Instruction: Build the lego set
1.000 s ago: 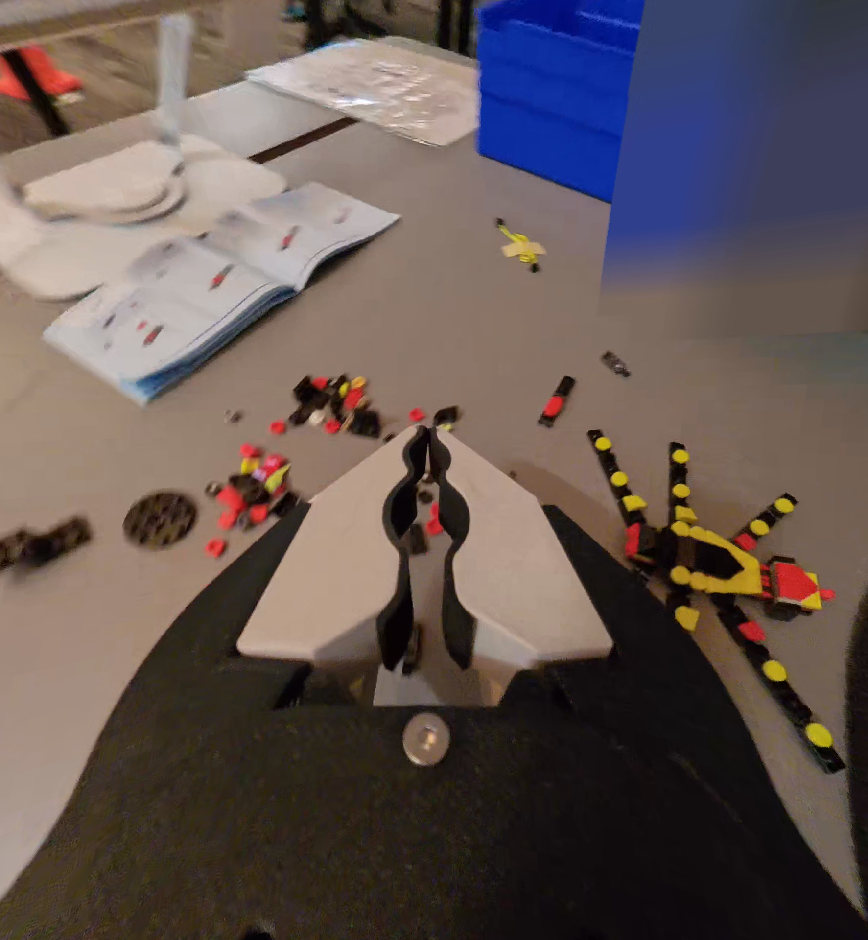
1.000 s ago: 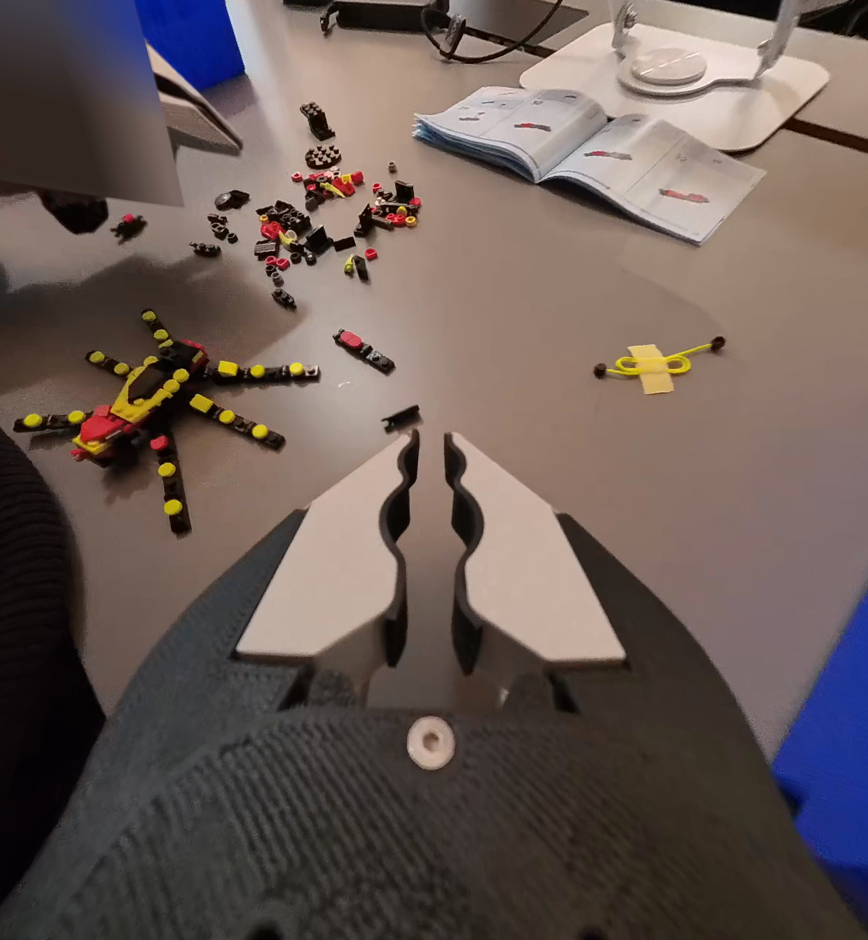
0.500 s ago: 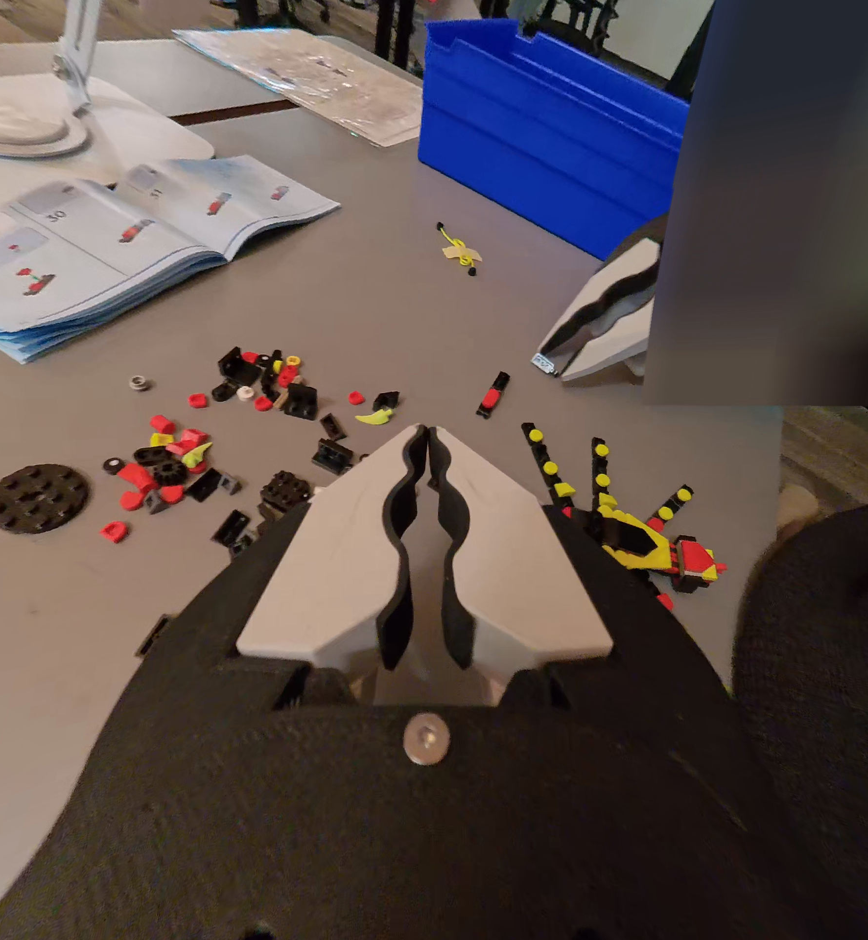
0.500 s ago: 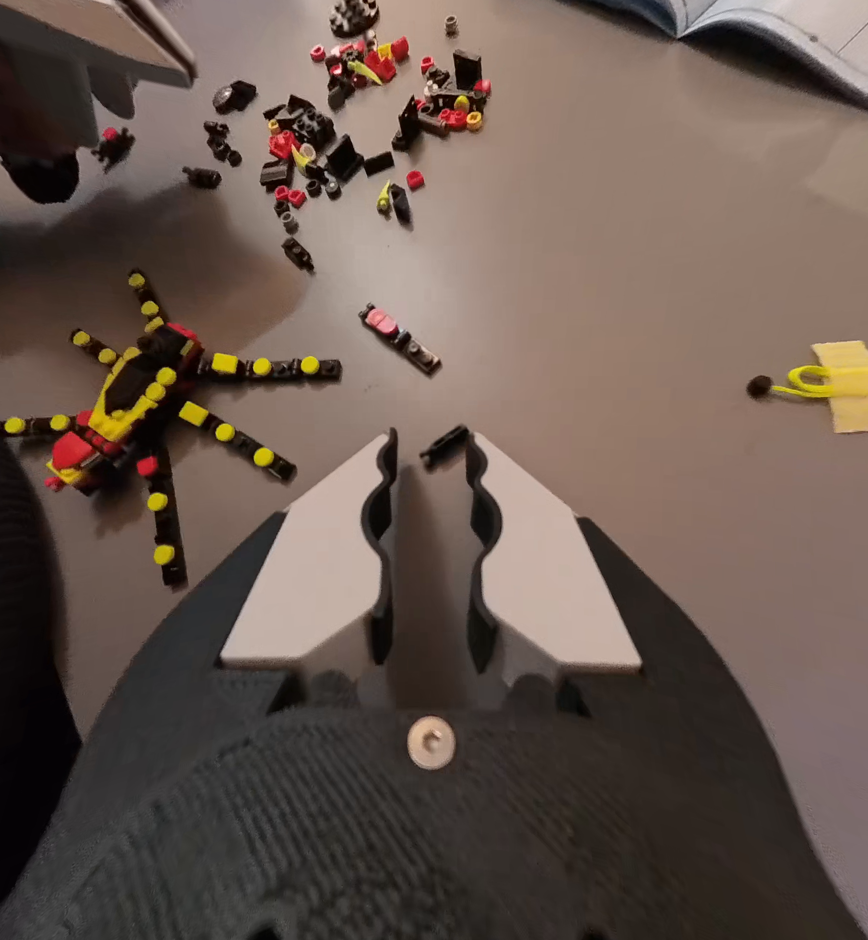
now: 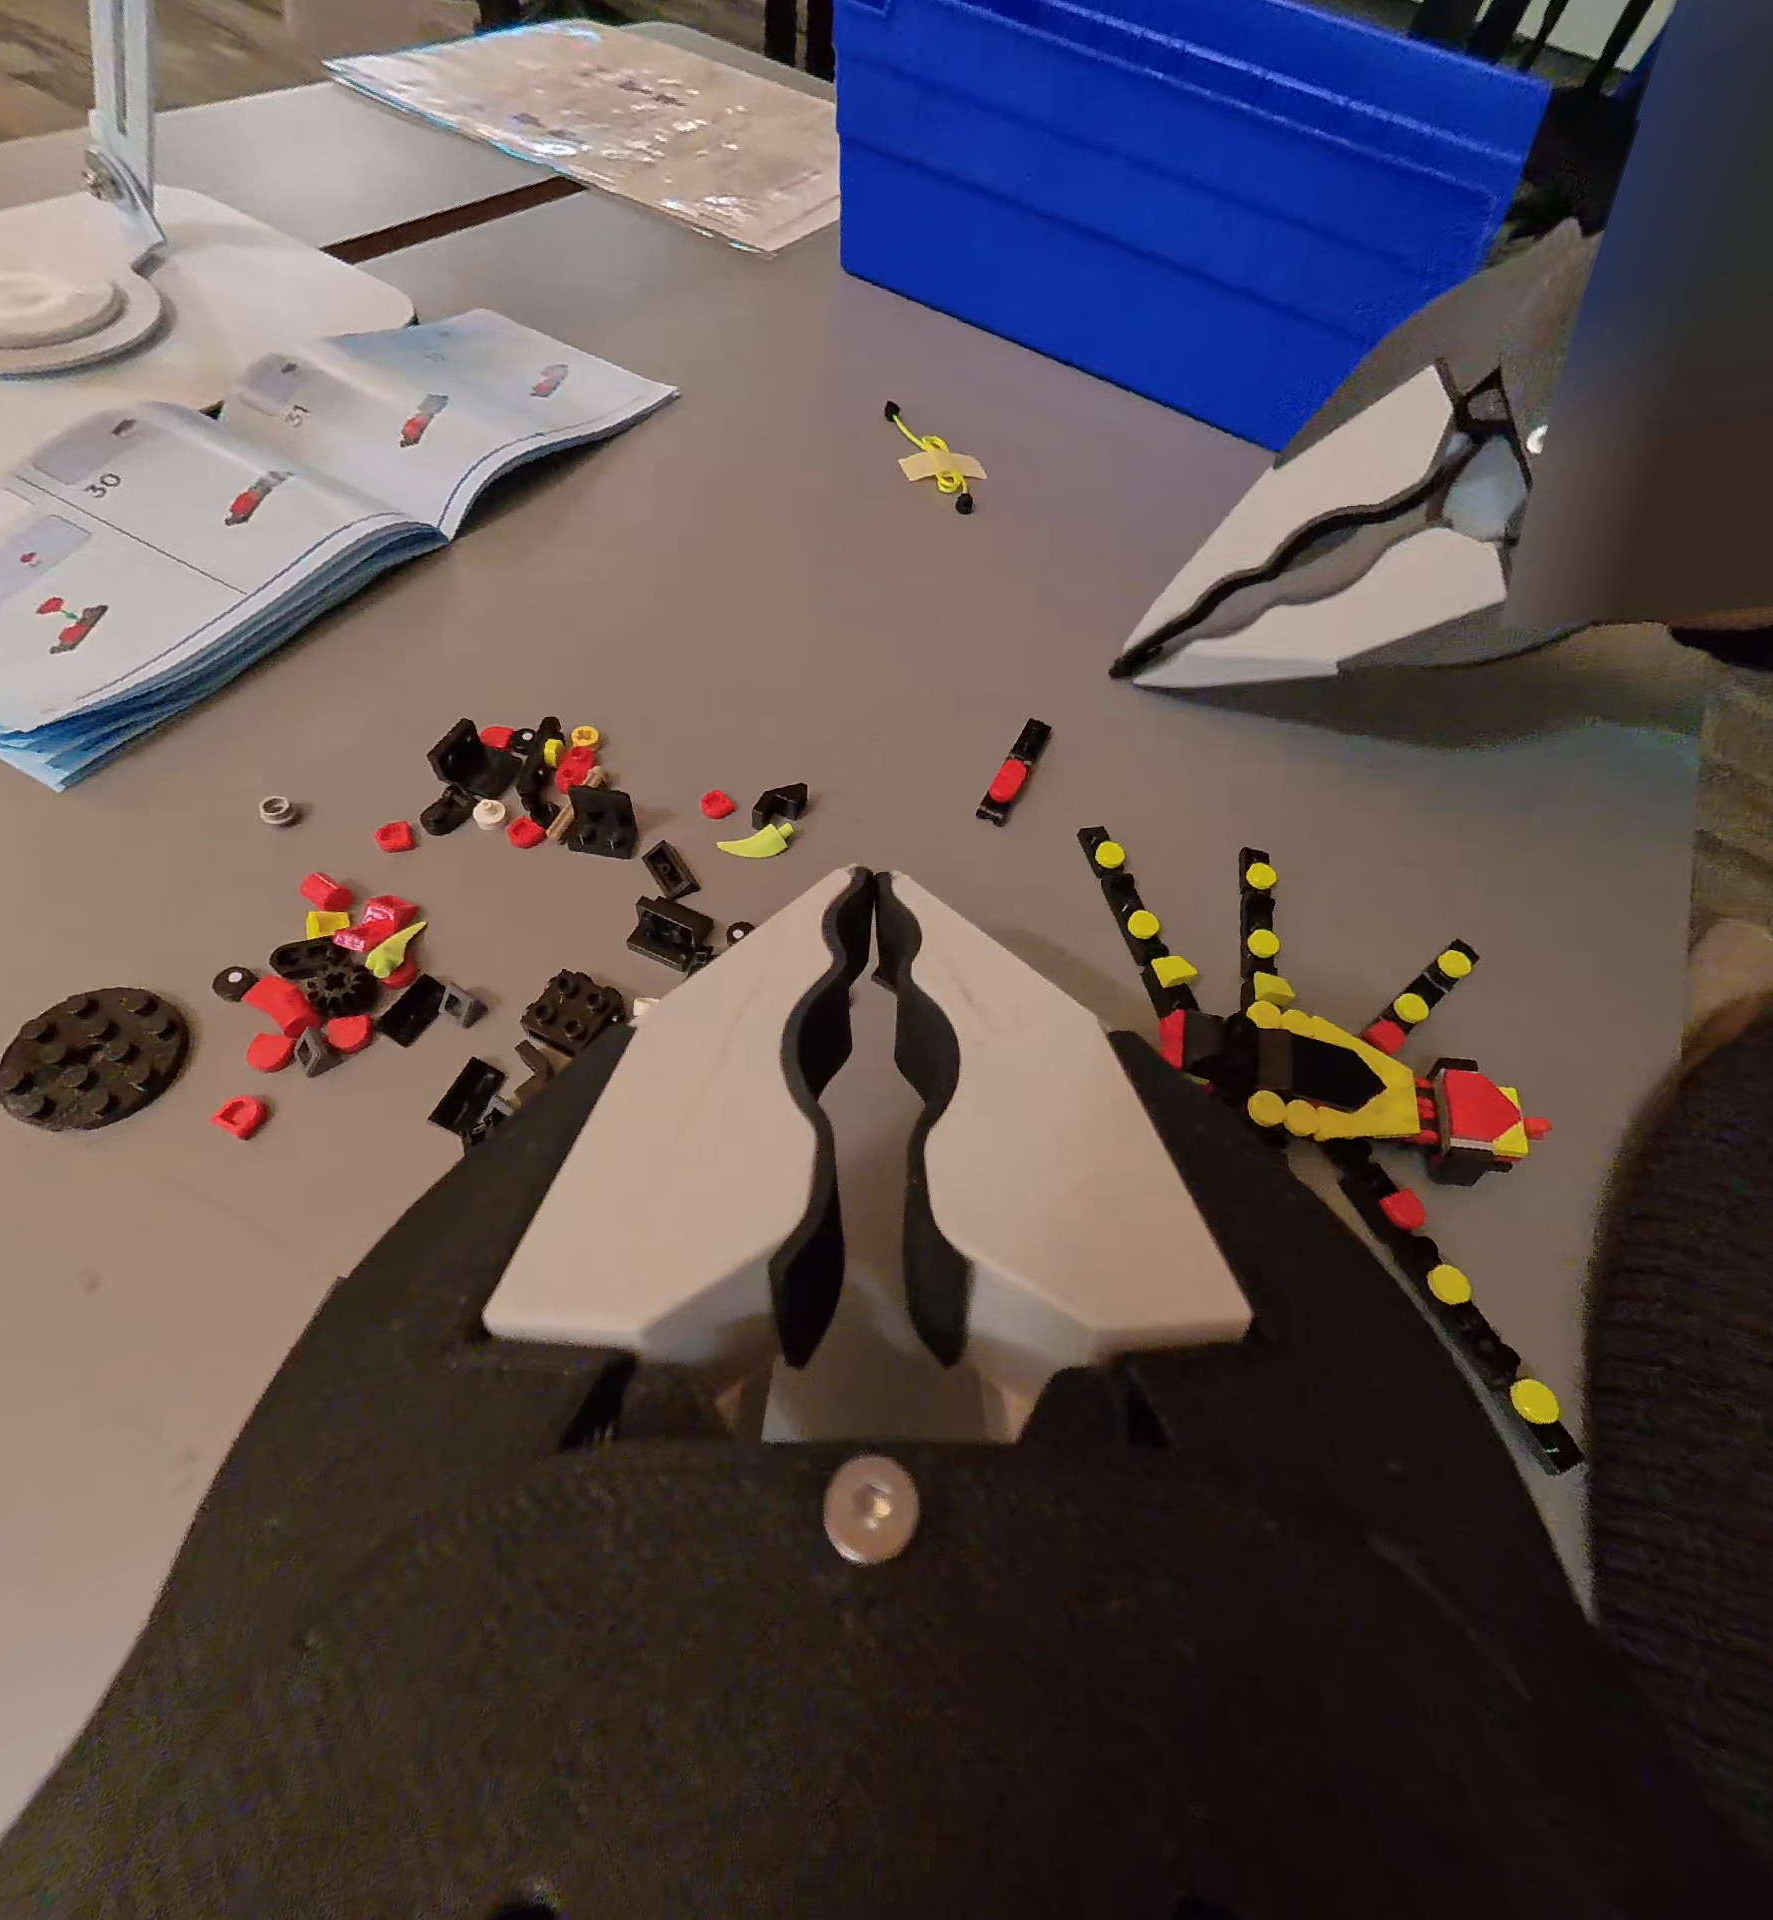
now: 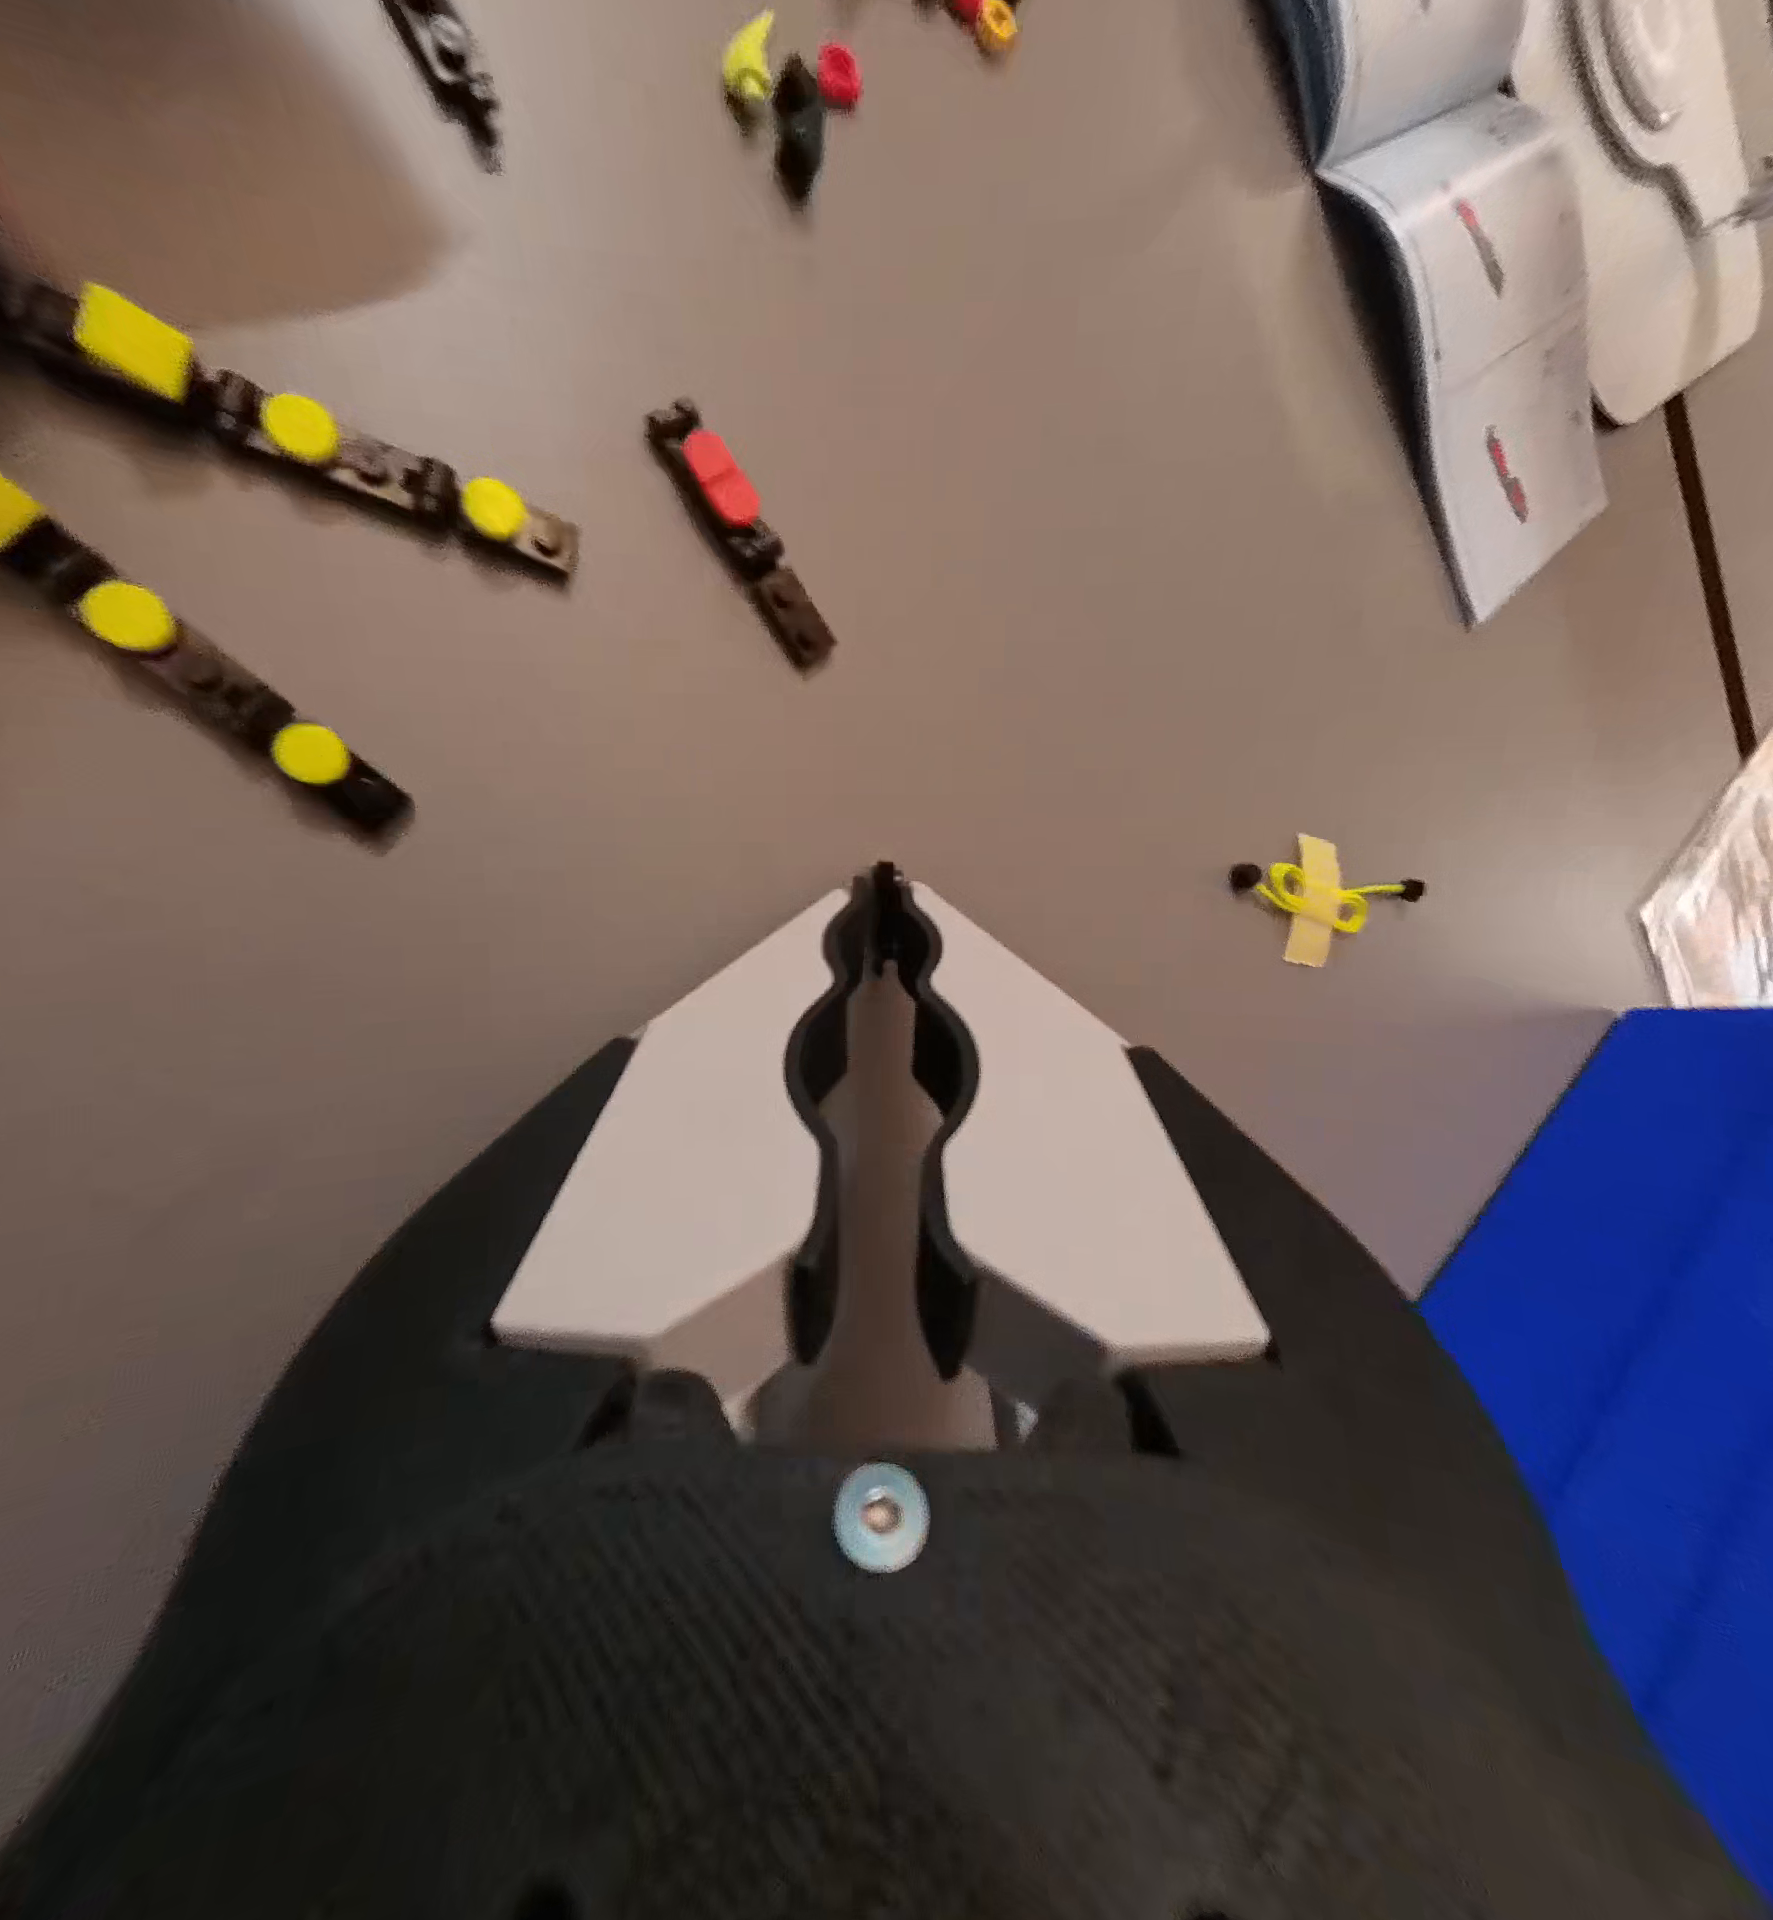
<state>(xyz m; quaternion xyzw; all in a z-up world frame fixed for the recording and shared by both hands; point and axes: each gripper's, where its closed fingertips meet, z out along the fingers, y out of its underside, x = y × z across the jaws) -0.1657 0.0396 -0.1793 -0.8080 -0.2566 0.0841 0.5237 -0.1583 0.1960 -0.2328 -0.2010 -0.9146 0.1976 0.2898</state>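
A black, yellow and red spider model (image 5: 1318, 1070) lies on the grey table (image 5: 757, 582), right of my left gripper (image 5: 871, 883). That gripper is shut, with nothing seen in it, above several loose red, black and yellow pieces (image 5: 508, 883). My right gripper (image 6: 884, 899) is shut on a small black piece (image 6: 884, 875) that sticks out at its tips. It also shows in the left wrist view (image 5: 1142, 660). A black strip with a red piece (image 6: 736, 530) lies ahead of it, and two spider legs (image 6: 238, 436) lie at its left.
An open instruction booklet (image 5: 238, 520) and a white stand base (image 5: 82, 301) are at the far left. A blue bin (image 5: 1173, 208) stands at the back right. A yellow string with tape (image 6: 1318, 899) lies near the right gripper. A black round plate (image 5: 92, 1055) lies at the left. The gap from one gripper's tips to the other's is roughly 15 cm. My right tips are about 30 cm from the black round plate (image 5: 92, 1055), my left tips only 15 cm.
My right gripper came down over the small black piece and shut on it. It now looks larger and closer in the left wrist view. The left gripper stayed shut.
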